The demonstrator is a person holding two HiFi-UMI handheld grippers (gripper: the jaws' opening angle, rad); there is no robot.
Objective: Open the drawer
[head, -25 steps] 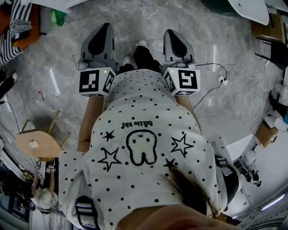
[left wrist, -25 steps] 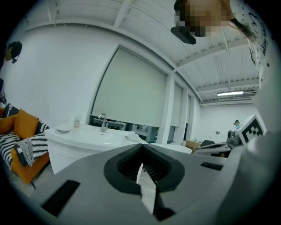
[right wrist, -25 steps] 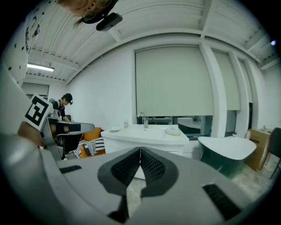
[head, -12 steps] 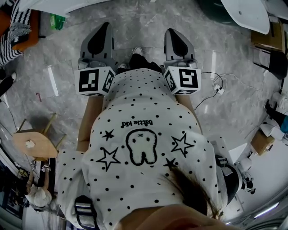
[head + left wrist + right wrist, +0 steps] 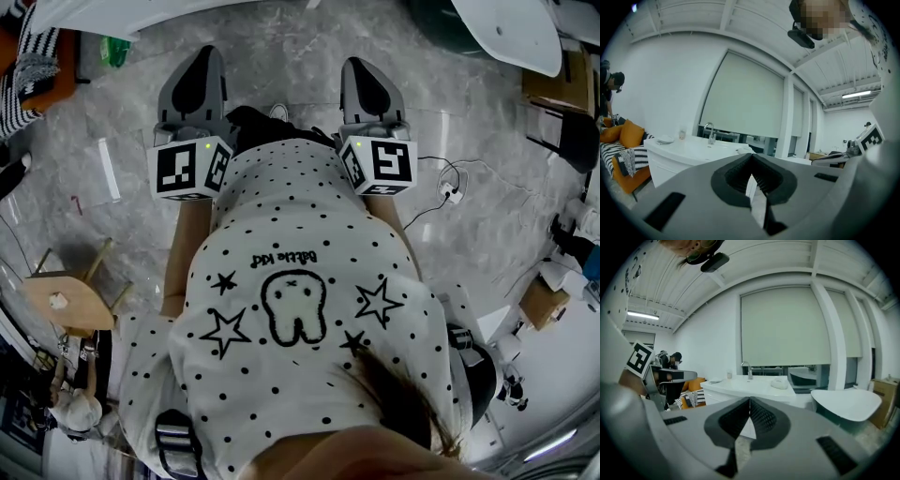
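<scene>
Grippers of grey plastic sit side by side in front of the person's white polka-dot shirt (image 5: 300,281), over a grey marbled floor (image 5: 281,42). On the left gripper (image 5: 204,58) the jaws are pressed together with nothing between them, the ribbed black pads meeting at the tip; the right gripper (image 5: 358,67) is the same, closed and empty. Each carries its cube with black-and-white square markers at the rear, beside the person's waist. Both gripper views look out level across the room to a long white desk (image 5: 693,150) with a curved metal tap (image 5: 709,132) on top, standing well apart from either gripper. A drawer cannot be picked out on its white front from here. Orange cushions (image 5: 630,133) lie on a striped seat at the left of the desk. A round wooden stool (image 5: 70,300) stands on the floor to the person's left
</scene>
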